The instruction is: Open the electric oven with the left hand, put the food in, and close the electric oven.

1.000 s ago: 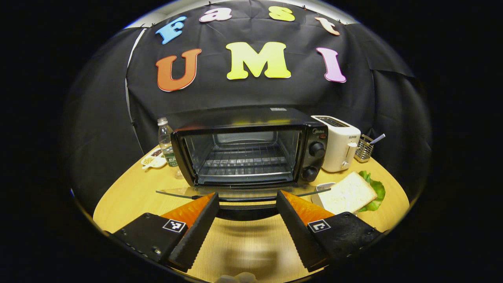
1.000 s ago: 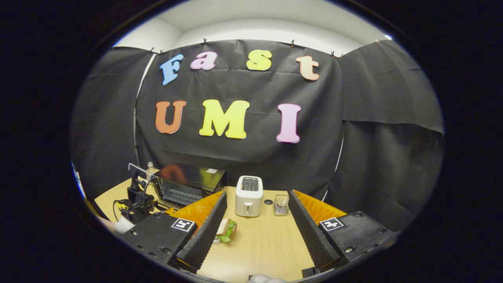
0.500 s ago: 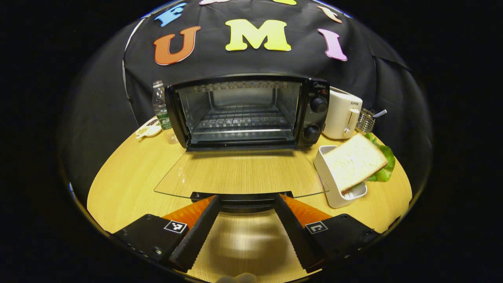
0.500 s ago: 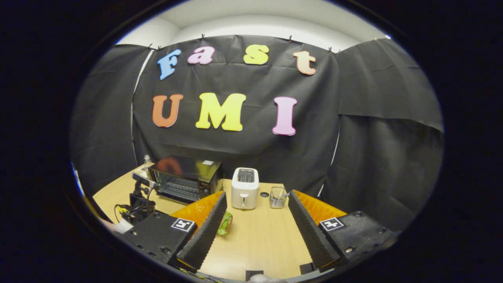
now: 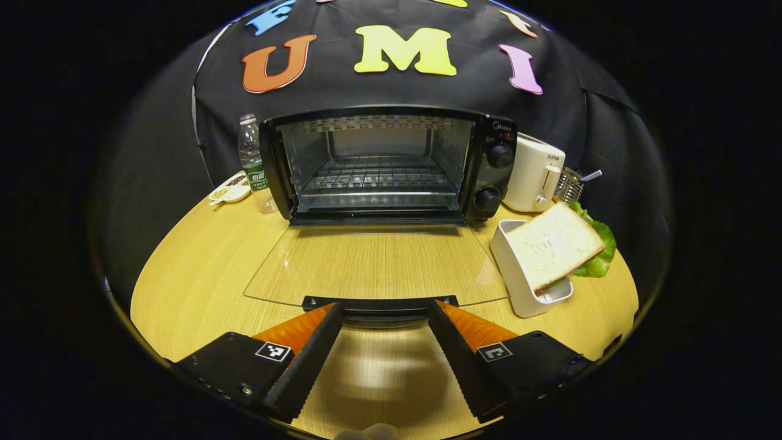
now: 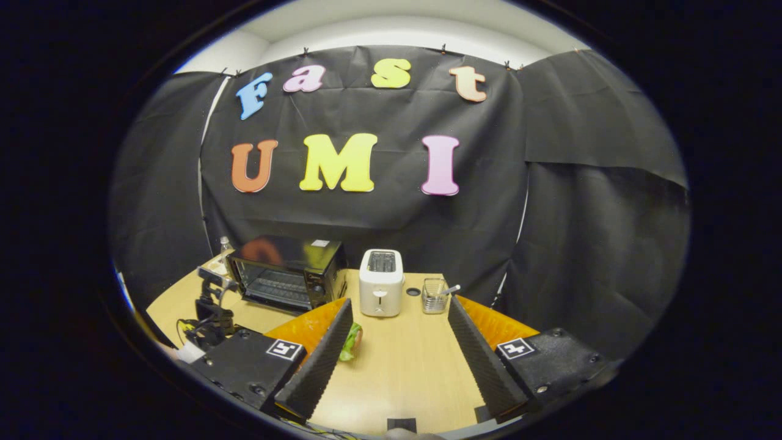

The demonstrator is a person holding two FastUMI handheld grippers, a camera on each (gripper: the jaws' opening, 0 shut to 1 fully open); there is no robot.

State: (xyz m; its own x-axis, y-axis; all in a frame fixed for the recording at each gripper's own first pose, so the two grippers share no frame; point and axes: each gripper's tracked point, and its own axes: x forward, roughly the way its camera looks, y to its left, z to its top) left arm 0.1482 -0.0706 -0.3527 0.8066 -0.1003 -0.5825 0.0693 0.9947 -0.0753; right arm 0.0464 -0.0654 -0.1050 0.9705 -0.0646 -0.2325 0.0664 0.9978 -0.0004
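Unobstructed oven mouth over the flat-lying glass door; toaster and sandwich holder flanking right.

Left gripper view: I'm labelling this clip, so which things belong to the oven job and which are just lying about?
Job:
oven, open
glass door, down flat
bread slice on white holder
lettuce under the bread
left gripper, at the door handle

Lying about:
toaster
water bottle
small dish
wire basket

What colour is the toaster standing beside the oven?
White; the toaster shows best in the left gripper view, just right of the black oven.
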